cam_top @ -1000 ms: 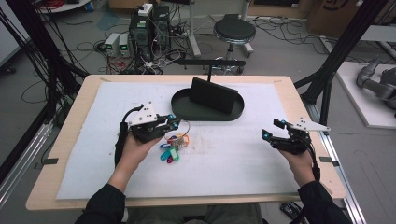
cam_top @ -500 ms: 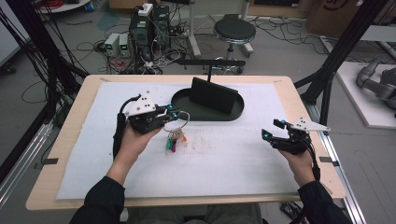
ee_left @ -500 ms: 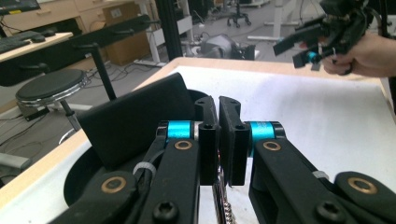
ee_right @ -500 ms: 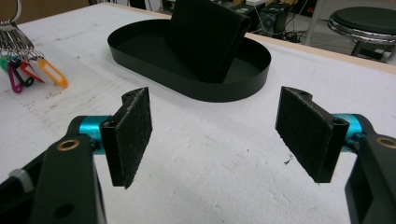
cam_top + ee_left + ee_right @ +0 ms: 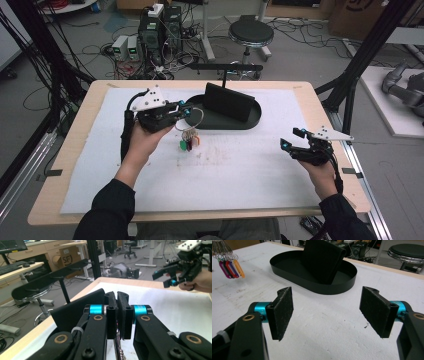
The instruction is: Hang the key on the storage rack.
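Keys [image 5: 189, 140] on a ring with coloured tags hang from the left gripper [image 5: 186, 110], which is lifted above the white sheet [image 5: 240, 170] on the table [image 5: 75, 130], just in front of the near rim of the black oval tray [image 5: 252, 120]. That tray sits toward the table's far edge, and a dark upright panel [image 5: 227, 101] stands in it. The right gripper [image 5: 292, 140] is held near the table's right edge, well apart from the tray, its jaws spread. A round stool [image 5: 251, 34] and tangled cables lie on the floor beyond the far edge.

From the left gripper view, the left gripper [image 5: 117, 302] has its jaws pressed together on a thin metal chain [image 5: 118, 350] that drops between them. The upright panel [image 5: 77, 305] rises just behind the jaws on the left, and the right gripper [image 5: 162, 277] shows farther off in a hand.

From the right gripper view, the right gripper [image 5: 327, 312] is wide apart and holds nothing. Between the pads lies bare white sheet [image 5: 322, 340]; beyond stands the oval tray [image 5: 337, 287] with its panel [image 5: 323, 258], and the key tags [image 5: 230, 268] dangle at the upper left.
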Action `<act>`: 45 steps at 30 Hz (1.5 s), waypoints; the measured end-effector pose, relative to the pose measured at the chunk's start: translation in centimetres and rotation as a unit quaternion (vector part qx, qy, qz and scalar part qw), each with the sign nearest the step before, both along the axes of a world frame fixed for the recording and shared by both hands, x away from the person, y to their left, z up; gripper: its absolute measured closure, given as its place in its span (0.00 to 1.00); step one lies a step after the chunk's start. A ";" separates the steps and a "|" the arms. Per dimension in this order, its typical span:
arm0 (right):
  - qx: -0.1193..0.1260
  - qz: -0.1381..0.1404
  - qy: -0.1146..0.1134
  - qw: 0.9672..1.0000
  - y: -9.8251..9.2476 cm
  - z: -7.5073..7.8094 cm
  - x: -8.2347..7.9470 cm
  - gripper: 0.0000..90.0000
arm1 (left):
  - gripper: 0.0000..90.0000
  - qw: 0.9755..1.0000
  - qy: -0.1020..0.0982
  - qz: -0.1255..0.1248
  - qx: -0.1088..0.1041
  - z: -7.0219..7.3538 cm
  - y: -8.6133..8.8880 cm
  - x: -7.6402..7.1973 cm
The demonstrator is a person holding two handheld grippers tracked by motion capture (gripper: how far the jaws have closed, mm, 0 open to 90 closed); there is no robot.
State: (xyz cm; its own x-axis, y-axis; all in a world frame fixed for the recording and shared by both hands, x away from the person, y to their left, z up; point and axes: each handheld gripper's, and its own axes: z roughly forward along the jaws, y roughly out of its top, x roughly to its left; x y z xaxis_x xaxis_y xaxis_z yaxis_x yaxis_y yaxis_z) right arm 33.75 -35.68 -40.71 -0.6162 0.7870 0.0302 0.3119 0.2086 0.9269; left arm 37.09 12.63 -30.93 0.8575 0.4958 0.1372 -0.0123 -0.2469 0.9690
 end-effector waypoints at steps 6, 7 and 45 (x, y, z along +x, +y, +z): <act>0.000 0.000 0.001 1.000 0.0 0.0 0.0 0.30 | 0.96 1.000 -0.002 0.005 -0.005 1.0 0.0 0.8; 0.000 0.000 0.001 1.000 0.0 0.0 0.0 0.30 | 0.96 1.000 -0.002 0.005 -0.005 1.0 0.0 0.8; -0.005 0.005 0.003 1.000 0.0 -0.2 0.1 0.30 | 0.96 0.998 0.003 0.058 -0.016 3.0 -2.4 8.8</act>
State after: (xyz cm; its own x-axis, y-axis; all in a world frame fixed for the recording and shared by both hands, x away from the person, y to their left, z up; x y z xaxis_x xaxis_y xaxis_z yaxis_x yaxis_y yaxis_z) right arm 33.84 -35.66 -40.89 -0.6238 0.7811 0.0270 0.3162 0.2206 0.9227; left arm 45.87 10.25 -27.90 0.7950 0.5957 0.1142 0.0211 -0.2153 0.9763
